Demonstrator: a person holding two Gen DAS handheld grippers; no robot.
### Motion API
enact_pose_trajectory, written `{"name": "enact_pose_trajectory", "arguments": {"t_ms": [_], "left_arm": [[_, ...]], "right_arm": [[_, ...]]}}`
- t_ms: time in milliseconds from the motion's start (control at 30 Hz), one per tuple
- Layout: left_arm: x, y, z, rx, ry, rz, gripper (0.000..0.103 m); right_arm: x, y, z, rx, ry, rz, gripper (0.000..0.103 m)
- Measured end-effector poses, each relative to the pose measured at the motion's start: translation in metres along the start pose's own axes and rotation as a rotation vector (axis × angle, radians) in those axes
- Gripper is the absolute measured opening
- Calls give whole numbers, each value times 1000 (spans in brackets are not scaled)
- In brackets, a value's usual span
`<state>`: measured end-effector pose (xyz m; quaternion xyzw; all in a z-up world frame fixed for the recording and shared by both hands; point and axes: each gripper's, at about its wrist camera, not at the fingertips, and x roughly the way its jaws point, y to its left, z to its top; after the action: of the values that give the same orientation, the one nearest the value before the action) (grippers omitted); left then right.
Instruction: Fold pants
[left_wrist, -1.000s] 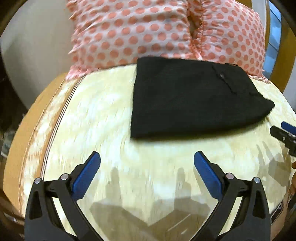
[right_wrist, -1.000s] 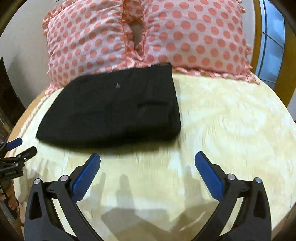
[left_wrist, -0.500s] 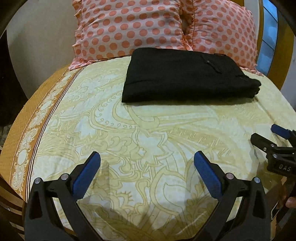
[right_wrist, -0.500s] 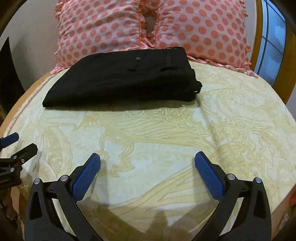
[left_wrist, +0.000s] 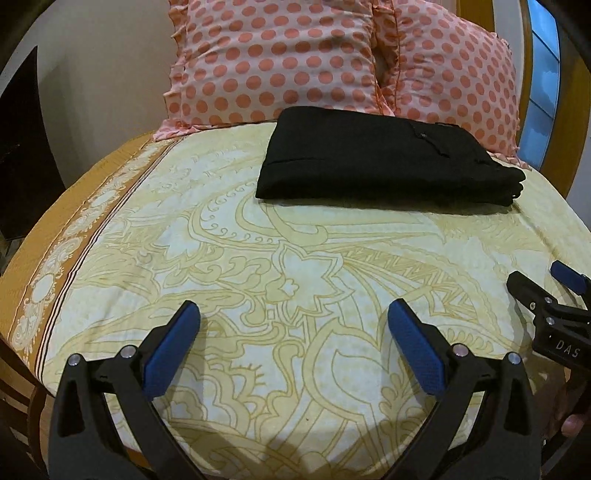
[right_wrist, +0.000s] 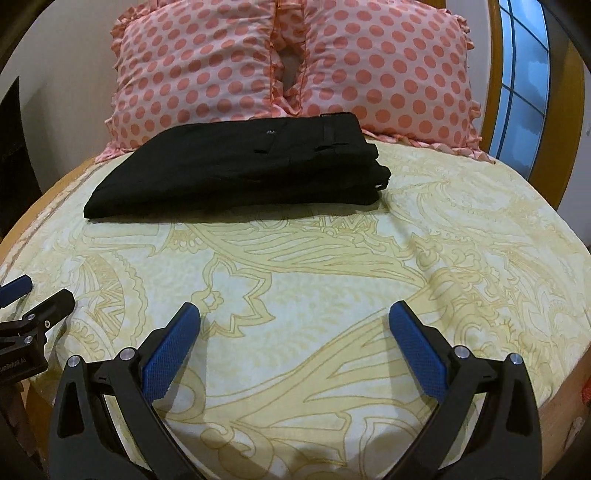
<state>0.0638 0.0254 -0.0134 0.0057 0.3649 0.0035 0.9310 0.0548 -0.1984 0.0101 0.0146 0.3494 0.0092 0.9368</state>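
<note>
The black pants (left_wrist: 380, 158) lie folded into a flat rectangle at the far end of the bed, against the pillows; they also show in the right wrist view (right_wrist: 240, 173). My left gripper (left_wrist: 293, 314) is open and empty, well short of the pants above the near part of the bed. My right gripper (right_wrist: 293, 315) is open and empty, also well short of them. The right gripper's tips show at the right edge of the left wrist view (left_wrist: 546, 284). The left gripper's tips show at the left edge of the right wrist view (right_wrist: 33, 299).
Two pink pillows with orange dots (left_wrist: 280, 62) (right_wrist: 388, 70) stand behind the pants. The bed has a yellow patterned sheet (left_wrist: 295, 258) with an orange border on the left (left_wrist: 66, 221). A window with a wooden frame (right_wrist: 524, 85) is at the right.
Both grippers have drawn back from the pants toward the near end of the bed and stayed open. The pants look farther away and have not moved.
</note>
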Motion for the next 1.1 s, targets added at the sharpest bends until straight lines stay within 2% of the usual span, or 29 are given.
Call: {"name": "enact_pose_trajectory", "arguments": {"t_ms": [233,1100], "left_arm": [[-1,1,-3,3,-34,-2,101],[-2,0,-4,1,-41,0,101]], "right_arm": [[-1,0,-2,-3,-21,7,102],[-2,-1,-3,-4,-30,8,102]]}}
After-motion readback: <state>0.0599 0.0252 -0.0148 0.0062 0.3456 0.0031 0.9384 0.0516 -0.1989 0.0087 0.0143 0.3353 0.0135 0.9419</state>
